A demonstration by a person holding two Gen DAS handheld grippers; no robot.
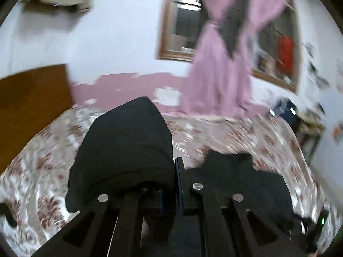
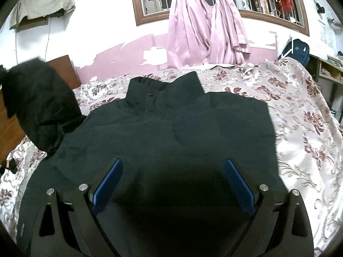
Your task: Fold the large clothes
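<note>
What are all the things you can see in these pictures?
jacket: one, black, spread on the bed, one sleeve lifted at its left
bedspread: one, cream with maroon flowers, under the jacket
curtains: two, pink, tied at the window
backpack: one, dark blue, beyond the bed's far right corner
left gripper: one, black, shut on the sleeve
right gripper: one, black with blue pads, open over the jacket

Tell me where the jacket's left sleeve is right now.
Right wrist view, left side: the sleeve is lifted above the bed, beside the headboard, pinched in the left gripper.
</note>
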